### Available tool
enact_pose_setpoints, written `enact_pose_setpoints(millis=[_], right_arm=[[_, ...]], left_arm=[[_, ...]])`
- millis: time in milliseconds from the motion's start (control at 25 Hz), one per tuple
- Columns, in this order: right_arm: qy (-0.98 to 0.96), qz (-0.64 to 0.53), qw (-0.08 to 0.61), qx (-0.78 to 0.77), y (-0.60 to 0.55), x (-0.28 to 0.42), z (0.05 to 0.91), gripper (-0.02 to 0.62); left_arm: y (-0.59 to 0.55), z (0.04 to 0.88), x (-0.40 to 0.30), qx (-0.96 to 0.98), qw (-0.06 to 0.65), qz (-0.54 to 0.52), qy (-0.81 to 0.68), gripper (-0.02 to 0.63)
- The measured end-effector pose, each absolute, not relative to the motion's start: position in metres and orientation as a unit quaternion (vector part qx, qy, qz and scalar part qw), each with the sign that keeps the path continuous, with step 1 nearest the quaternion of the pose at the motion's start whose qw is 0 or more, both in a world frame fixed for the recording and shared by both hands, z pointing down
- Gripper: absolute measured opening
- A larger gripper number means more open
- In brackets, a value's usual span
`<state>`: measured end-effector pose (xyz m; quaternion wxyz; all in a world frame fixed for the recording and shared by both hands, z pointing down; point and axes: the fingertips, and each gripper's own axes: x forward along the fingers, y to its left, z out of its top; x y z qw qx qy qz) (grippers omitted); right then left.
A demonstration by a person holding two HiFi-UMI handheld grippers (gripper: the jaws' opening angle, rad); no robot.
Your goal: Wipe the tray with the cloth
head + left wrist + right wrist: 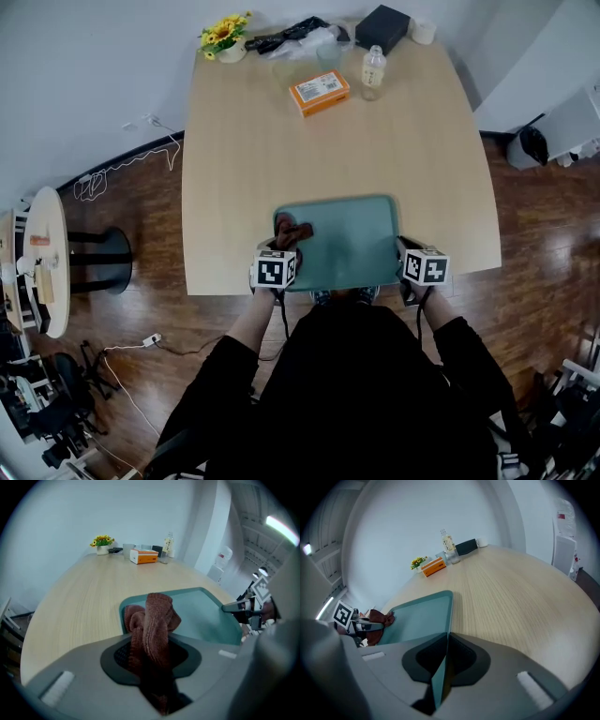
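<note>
A teal tray [352, 244] lies at the near edge of the wooden table [244, 169], right in front of me. My left gripper [286, 247] is shut on a bunched brown cloth [293, 232], which rests on the tray's left end. In the left gripper view the cloth [154, 620] sticks up from between the jaws over the tray [201, 611]. My right gripper [401, 257] is shut on the tray's right rim. The right gripper view shows that thin teal rim [440, 672] clamped edge-on between the pads, with the cloth [379, 618] and left gripper [365, 626] at the tray's far side.
At the table's far end stand an orange box [319, 92], a small bottle [373, 70], a pot of yellow flowers [225, 36], a black box [382, 28] and dark cables [291, 36]. A round side table [45, 272] and a stool [98, 253] stand on the floor at the left.
</note>
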<state>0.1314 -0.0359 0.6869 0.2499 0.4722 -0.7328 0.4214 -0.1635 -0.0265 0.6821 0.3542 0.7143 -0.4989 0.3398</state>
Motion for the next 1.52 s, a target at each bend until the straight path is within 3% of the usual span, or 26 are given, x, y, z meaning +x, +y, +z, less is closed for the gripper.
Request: enact_pose_setpoints(millis=[400,760,920,1080,1360,1520], right_arm=[[-0.734,0.415,0.255,0.473,-0.034,0.126,0.684,0.022],[-0.736,0.416,0.255,0.47,-0.035,0.127,0.683,0.021],[-0.736,0.417,0.255,0.469,-0.034,0.128,0.682,0.022],[-0.739,0.414,0.258,0.465,-0.035,0.131,0.683,0.023],[-0.739,0.415,0.257,0.464,-0.035,0.134,0.686,0.023],[-0.738,0.419,0.257,0.462,-0.036,0.134,0.688,0.023]], left_arm=[[-0.085,0.671,-0.153,0.695,0.373,0.35,-0.505,0.092],[-0.1,0.663,0.052,0.785,0.37,0.368,-0.333,0.092],[-0.076,0.663,0.095,0.807,0.354,0.372,-0.293,0.092],[-0.069,0.662,0.044,0.791,0.362,0.357,-0.342,0.092],[-0.046,0.671,-0.142,0.677,0.434,0.318,-0.503,0.092],[-0.037,0.672,-0.178,0.656,0.447,0.297,-0.531,0.092]])
